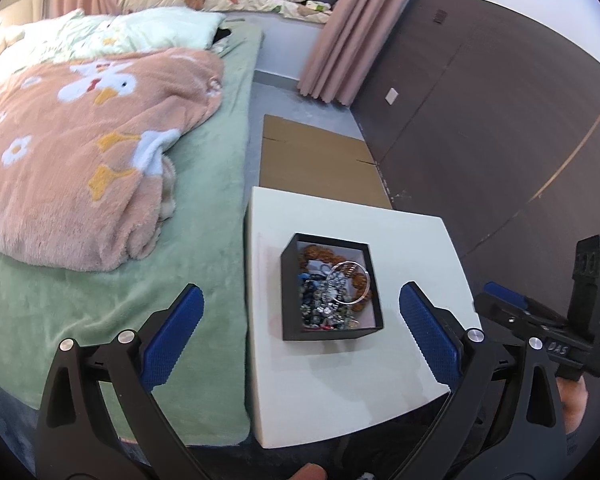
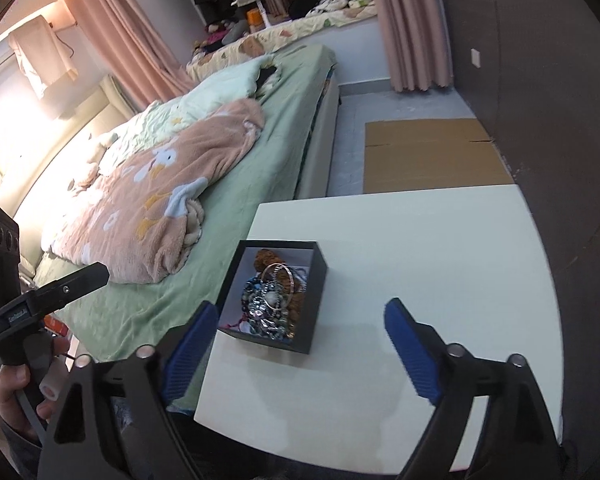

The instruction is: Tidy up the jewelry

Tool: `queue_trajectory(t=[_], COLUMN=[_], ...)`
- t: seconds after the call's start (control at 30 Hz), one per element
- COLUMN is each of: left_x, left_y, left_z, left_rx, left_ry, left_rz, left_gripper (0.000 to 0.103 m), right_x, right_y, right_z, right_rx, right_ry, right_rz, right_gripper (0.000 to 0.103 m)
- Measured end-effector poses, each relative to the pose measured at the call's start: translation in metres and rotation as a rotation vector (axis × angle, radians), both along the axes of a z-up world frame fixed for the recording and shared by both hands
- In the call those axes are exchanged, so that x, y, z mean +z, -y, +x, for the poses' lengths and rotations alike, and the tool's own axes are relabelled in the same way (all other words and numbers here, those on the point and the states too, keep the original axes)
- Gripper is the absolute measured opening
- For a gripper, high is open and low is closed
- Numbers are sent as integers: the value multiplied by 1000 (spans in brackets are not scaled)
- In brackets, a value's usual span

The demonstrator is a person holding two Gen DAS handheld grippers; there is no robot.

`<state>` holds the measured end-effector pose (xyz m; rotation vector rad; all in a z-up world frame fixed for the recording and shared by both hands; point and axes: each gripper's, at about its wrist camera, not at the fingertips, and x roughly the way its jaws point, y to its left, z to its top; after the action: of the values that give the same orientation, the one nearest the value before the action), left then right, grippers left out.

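Two risks show from the left wrist: the left gripper [image 1: 300,332], spread wide and empty, faces a black box [image 1: 331,292] on the white table [image 1: 340,392], where jewelry [image 1: 332,292] looks tangled, so one piece may drag others. From the right wrist, the right gripper [image 2: 296,344] is likewise agape, and the box sits near the table's bedside edge, perhaps easily nudged off.

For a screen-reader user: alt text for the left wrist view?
A black box of tangled jewelry sits on a white table beside a bed, framed by the open left gripper; nothing is held.
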<state>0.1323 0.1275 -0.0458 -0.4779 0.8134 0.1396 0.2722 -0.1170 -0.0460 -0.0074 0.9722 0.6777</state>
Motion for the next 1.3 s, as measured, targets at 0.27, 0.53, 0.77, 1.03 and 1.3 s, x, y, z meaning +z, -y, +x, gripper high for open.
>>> queue_trajectory(t=[0.27, 0.53, 0.77, 1.03, 1.3], left_x=[24, 49, 61, 73, 85], left_y=[47, 95, 120, 138, 145], left_z=[-14, -39, -67, -104, -131], left_rx=[-61, -120, -144, -172, -189], left_ry=[35, 111, 148, 186, 222], left_rz=[100, 196, 214, 251, 282], left_gripper=[98, 98, 98, 98, 98], right_x=[24, 37, 47, 55, 63], right_y=[42, 81, 111, 131, 146], right_z=[-22, -54, -83, -123, -153], right_rx=[-22, -67, -105, -109, -117], right_ry=[34, 78, 90, 128, 171], right_rz=[32, 17, 41, 33, 22], right_gripper=[95, 95, 95, 95, 95])
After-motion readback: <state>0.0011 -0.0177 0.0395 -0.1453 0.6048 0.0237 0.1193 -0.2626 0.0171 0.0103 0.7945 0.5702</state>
